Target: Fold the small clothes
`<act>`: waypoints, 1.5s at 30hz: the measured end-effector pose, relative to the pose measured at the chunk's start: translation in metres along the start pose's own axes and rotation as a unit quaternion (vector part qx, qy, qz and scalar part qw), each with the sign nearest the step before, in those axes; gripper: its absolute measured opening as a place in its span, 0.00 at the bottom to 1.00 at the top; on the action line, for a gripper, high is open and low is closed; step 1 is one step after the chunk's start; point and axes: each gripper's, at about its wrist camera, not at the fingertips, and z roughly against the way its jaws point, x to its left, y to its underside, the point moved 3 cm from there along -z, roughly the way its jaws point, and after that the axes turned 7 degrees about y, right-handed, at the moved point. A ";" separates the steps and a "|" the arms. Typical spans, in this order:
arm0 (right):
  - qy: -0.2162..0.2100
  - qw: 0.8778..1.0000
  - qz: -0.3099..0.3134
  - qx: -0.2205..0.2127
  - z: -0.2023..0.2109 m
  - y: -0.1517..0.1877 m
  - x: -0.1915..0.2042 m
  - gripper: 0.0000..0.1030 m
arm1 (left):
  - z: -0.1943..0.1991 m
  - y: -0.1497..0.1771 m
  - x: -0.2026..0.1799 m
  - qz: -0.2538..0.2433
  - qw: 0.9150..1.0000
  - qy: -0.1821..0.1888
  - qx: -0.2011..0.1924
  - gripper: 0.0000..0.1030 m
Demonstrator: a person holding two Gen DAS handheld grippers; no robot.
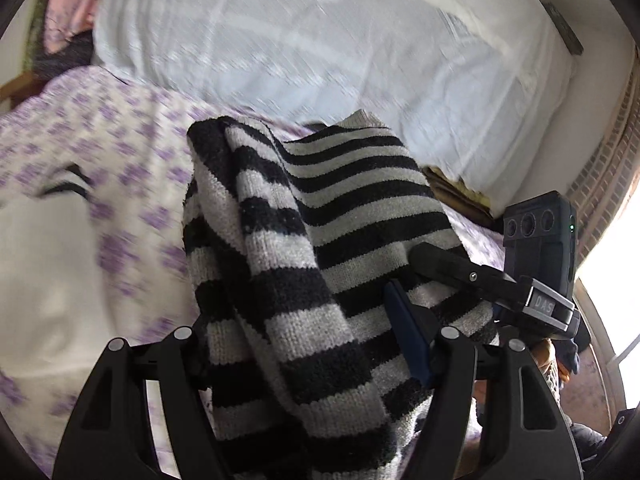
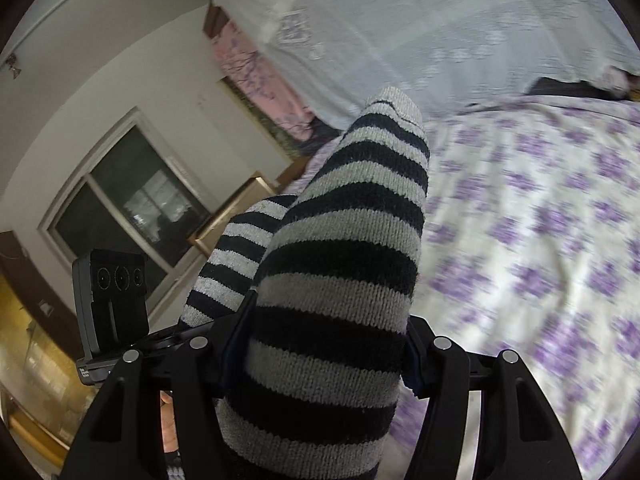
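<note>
- The sweater (image 1: 320, 248), a black-and-white striped knit, is up off the bed (image 1: 120, 152), hanging between the two tools. I judge it is held high so it can hang straight before being laid down for a fold.
- The left gripper (image 1: 316, 344) has thick bunched knit filling the space between its jaws, and the blue pad (image 1: 408, 336) on the right finger presses into the cloth. It reads as clamped on the sweater, with the jaws kept fairly wide by the bulk.
- The right gripper (image 2: 320, 360) is likewise clamped on the sweater (image 2: 344, 264). The fabric fills its jaws from side to side and drapes forward over them, most likely a sleeve or a folded edge.
- In the left view the right gripper (image 1: 448, 264) shows at the right, its finger lying against the same cloth. The two grips sit near each other, which suits holding one edge at two points.
- The bed, with its purple-flowered cover, lies below and beyond the tools and looks the likely place to lay the sweater.
- A white sheet (image 1: 320, 40) covers the far part of the bed, so the near flowered part looks the better working space.
- A second striped piece (image 1: 68, 184) lies at the left on the bed; too blurred to say what it is.
</note>
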 end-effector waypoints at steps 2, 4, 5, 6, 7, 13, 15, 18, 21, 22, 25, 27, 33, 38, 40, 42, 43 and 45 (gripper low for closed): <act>-0.014 1.000 0.004 0.005 -0.017 -0.008 0.014 0.61 | 0.014 -0.008 0.014 0.001 1.000 -0.013 -0.013 0.65; -0.029 0.999 0.012 0.013 -0.039 -0.017 0.032 0.61 | 0.030 -0.015 0.031 0.006 0.999 -0.026 -0.025 0.65; -0.032 0.999 0.014 0.015 -0.047 -0.020 0.038 0.61 | 0.036 -0.018 0.038 0.009 0.999 -0.031 -0.029 0.65; -0.039 0.999 0.020 0.021 -0.061 -0.024 0.048 0.61 | 0.044 -0.021 0.050 0.015 0.999 -0.037 -0.034 0.65; -0.042 0.999 0.022 0.024 -0.069 -0.026 0.053 0.61 | 0.049 -0.023 0.057 0.019 0.998 -0.041 -0.037 0.65; -0.070 0.996 0.040 0.046 -0.130 -0.030 0.091 0.61 | 0.086 -0.034 0.113 0.046 0.994 -0.075 -0.062 0.65; -0.077 0.995 0.046 0.052 -0.149 -0.029 0.102 0.61 | 0.096 -0.035 0.130 0.055 0.993 -0.083 -0.071 0.65; -0.082 0.993 0.054 0.064 -0.176 -0.026 0.116 0.61 | 0.106 -0.033 0.157 0.072 0.990 -0.090 -0.082 0.65; -0.080 0.992 0.058 0.071 -0.199 -0.021 0.123 0.61 | 0.113 -0.028 0.185 0.093 0.987 -0.090 -0.094 0.65; -0.080 0.992 0.061 0.072 -0.205 -0.019 0.124 0.61 | 0.114 -0.026 0.191 0.097 0.986 -0.090 -0.097 0.65; -0.074 0.992 0.064 0.077 -0.224 -0.013 0.125 0.60 | 0.112 -0.020 0.213 0.108 0.984 -0.094 -0.104 0.65; -0.065 0.992 0.063 0.084 -0.237 -0.008 0.120 0.60 | 0.108 -0.017 0.224 0.113 0.983 -0.099 -0.103 0.65; -0.033 0.992 0.042 0.116 -0.269 0.015 0.086 0.61 | 0.084 0.001 0.257 0.143 0.980 -0.109 -0.086 0.65; -0.045 0.991 0.019 0.126 -0.275 0.024 0.069 0.63 | 0.077 0.012 0.275 0.162 0.974 -0.138 -0.075 0.69; -0.038 0.991 0.029 0.123 -0.275 0.027 0.071 0.64 | 0.075 0.018 0.282 0.177 0.972 -0.134 -0.072 0.70; -0.031 0.992 0.034 0.120 -0.276 0.028 0.072 0.64 | 0.075 0.020 0.283 0.176 0.972 -0.139 -0.072 0.71; -0.029 0.992 0.033 0.121 -0.276 0.028 0.073 0.64 | 0.074 0.021 0.281 0.173 0.972 -0.145 -0.072 0.71; -0.021 0.992 0.030 0.124 -0.272 0.025 0.073 0.65 | 0.072 0.023 0.278 0.160 0.972 -0.158 -0.073 0.72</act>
